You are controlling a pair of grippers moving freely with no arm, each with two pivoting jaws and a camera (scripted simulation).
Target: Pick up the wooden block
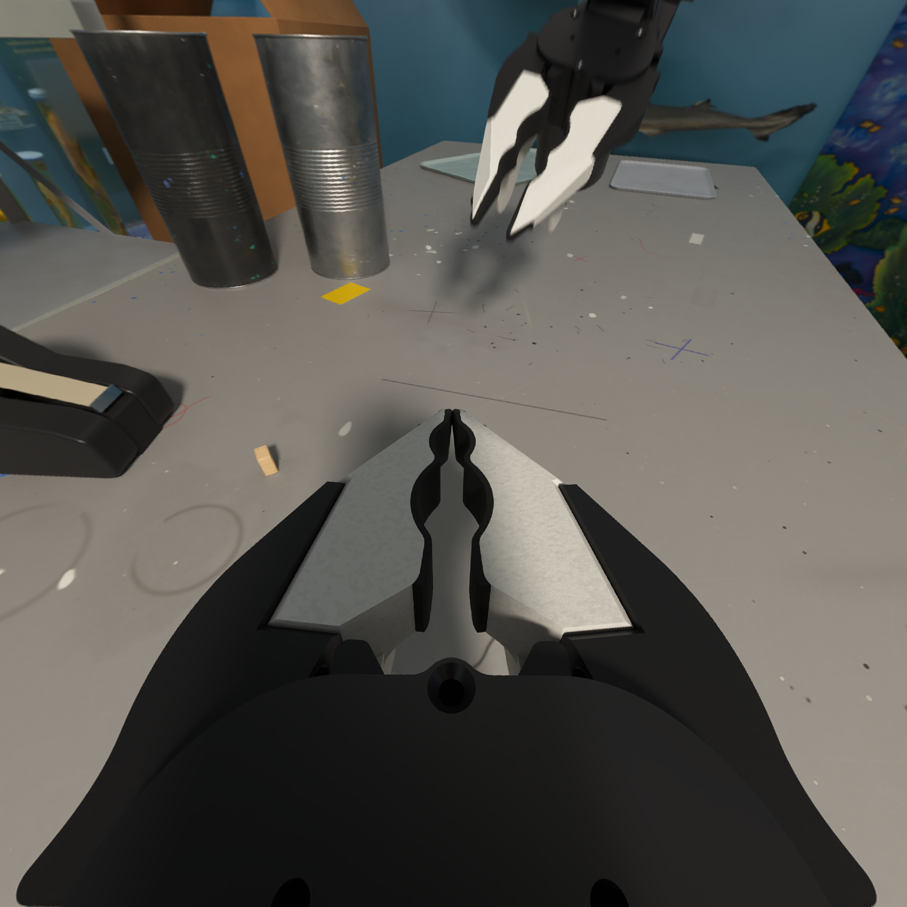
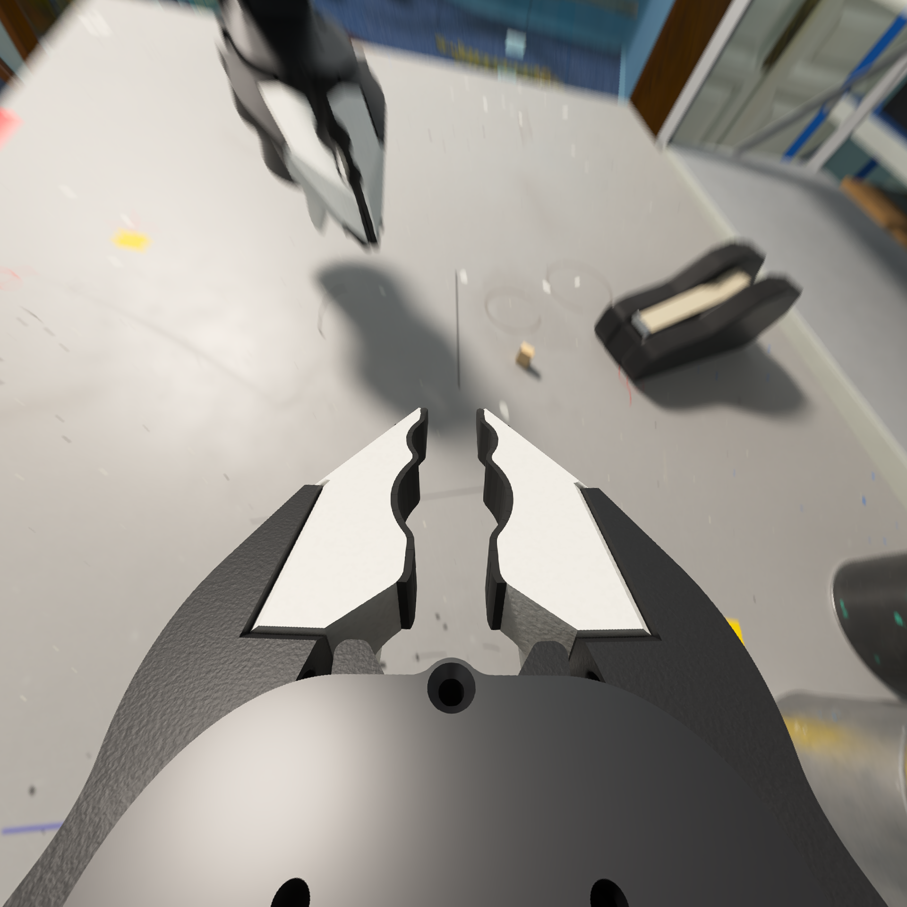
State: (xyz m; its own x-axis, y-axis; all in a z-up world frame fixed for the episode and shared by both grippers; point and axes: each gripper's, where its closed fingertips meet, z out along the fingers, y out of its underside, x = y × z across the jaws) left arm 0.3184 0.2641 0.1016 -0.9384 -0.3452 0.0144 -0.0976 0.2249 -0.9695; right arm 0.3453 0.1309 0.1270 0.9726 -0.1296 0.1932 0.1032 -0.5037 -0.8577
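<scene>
The grey counter is seen speckled and largely bare in its middle. Two tall metal cans are noted at its far left edge, with a black tape dispenser lying nearer, left of centre.

The left gripper is held above the counter with fingers clenched tip to tip on nothing. The right gripper is held well above the surface, its fingers released with a clear gap between them, empty.

The wooden block is found resting on the counter, apart from the dispenser, left of the left gripper's line; in the right wrist view the wooden block lies ahead and slightly right.

Step judged: approach, no grasp yet made. The next move is judged to call for the spread right fingers to be lowered astride the block, which is very small, so close alignment is needed.

Open room is seen on all sides of the block; the dispenser is the nearest obstacle, and the counter edge lies beyond it.
</scene>
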